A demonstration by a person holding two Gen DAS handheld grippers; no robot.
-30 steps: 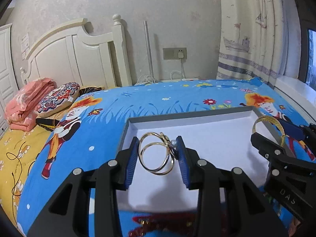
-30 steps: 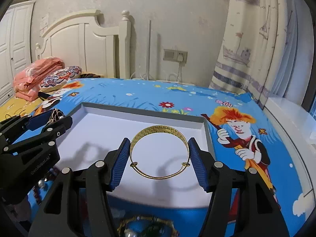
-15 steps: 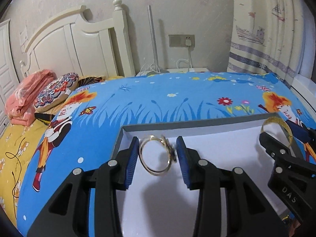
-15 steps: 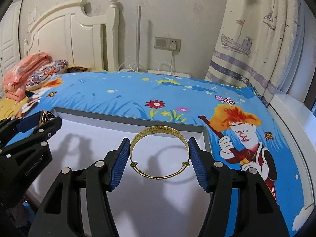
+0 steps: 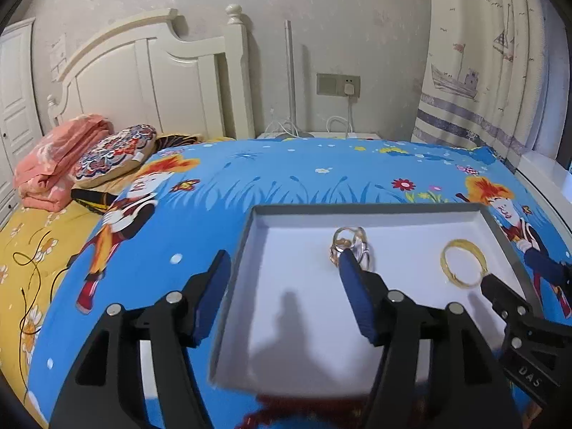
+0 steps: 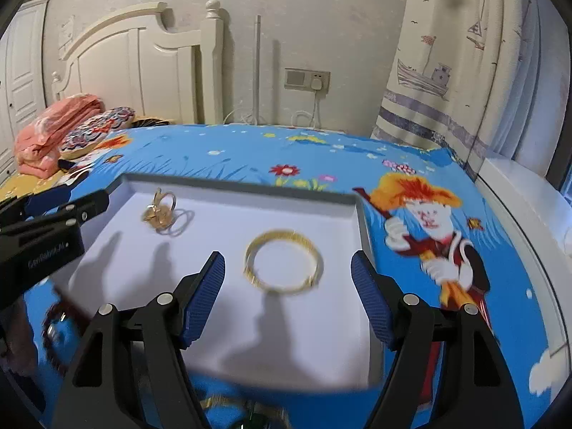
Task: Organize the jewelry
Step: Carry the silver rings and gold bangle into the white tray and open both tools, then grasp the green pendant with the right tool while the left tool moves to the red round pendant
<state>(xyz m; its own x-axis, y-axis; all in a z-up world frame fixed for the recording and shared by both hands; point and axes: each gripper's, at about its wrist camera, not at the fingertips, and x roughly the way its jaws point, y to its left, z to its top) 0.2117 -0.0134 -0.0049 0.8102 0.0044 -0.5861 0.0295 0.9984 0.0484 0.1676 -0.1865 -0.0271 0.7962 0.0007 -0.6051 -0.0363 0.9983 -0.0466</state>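
A white tray with a grey rim (image 5: 357, 209) (image 6: 243, 187) lies on the blue cartoon bedsheet. A cluster of thin gold rings (image 5: 348, 241) (image 6: 161, 211) rests on its floor just past my left gripper's right fingertip, free of the pads. My left gripper (image 5: 283, 255) (image 6: 57, 203) has its jaws opening, with nothing between them. A gold bangle (image 5: 444, 264) (image 6: 286, 233) lies flat on the tray ahead of my right gripper (image 6: 287, 255) (image 5: 525, 279). Its jaws are opening too, pads well clear of the bangle.
Blurred dark red beads (image 6: 53, 325) (image 5: 286, 414) and gold-green jewellery (image 6: 246, 407) lie on the sheet before the tray's near edge. A patterned cushion (image 5: 114, 153), a pink blanket (image 5: 53, 157) and a white headboard (image 5: 143, 82) are far left. A curtain (image 5: 475, 71) hangs right.
Both grippers opened and let go: the rings and the bangle now lie on the tray floor instead of between the pads. Both grippers drew back from the tray's far side.
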